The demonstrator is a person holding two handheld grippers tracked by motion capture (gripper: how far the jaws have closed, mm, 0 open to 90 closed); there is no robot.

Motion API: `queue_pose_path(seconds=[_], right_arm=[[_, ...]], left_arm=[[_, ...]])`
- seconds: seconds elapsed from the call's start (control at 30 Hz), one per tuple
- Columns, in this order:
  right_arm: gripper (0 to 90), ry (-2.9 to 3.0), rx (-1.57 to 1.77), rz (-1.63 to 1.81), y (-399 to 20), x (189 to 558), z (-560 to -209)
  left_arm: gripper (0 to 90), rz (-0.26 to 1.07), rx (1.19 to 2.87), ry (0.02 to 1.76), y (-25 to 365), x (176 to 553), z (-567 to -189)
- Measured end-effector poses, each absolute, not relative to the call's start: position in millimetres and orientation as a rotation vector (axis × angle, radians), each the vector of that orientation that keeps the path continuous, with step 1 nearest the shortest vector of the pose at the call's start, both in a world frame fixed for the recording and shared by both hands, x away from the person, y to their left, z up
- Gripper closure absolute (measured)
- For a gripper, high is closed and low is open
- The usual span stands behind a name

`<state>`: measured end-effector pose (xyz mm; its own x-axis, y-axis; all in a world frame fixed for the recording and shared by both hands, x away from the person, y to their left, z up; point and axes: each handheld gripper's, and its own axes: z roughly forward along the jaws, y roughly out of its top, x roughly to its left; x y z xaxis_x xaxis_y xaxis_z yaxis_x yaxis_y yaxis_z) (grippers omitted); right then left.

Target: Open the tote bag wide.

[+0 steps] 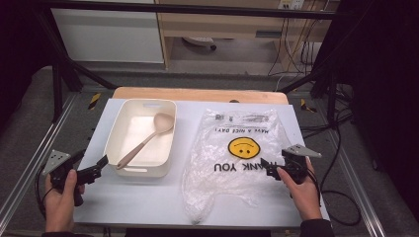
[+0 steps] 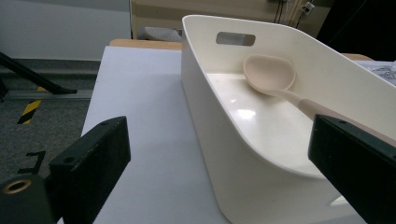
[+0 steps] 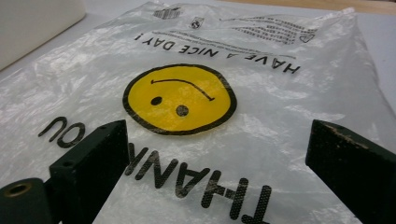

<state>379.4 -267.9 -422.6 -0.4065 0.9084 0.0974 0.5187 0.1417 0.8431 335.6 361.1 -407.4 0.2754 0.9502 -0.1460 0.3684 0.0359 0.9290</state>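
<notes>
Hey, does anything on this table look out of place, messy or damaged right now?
Nothing is spilled or broken. The plastic bag lies flat but crumpled, its smiley print upside down from the person's side. The spoon rests aslant in the white bin, its handle propped on the near rim. Both grippers are open and hold nothing.

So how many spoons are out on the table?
1: a beige long-handled plastic spoon lying slantwise inside the white rectangular plastic tub. More could hide under the crumpled clear plastic bag.
</notes>
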Motion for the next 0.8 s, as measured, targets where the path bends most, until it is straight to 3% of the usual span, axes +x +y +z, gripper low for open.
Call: queue_pose_path(seconds=[0.47, 0.8], right_arm=[[4.6, 2.082, 1.301, 1.130, -257.3, 377.7, -419.4], [4.3, 2.039, 1.311, 1.175, -256.0, 387.5, -397.5]], left_arm=[[5.4, 0.727, 1.538, 1.273, 360.5, 337.2, -407.8], [5.4, 0.747, 1.518, 1.279, 362.5, 336.1, -407.0]])
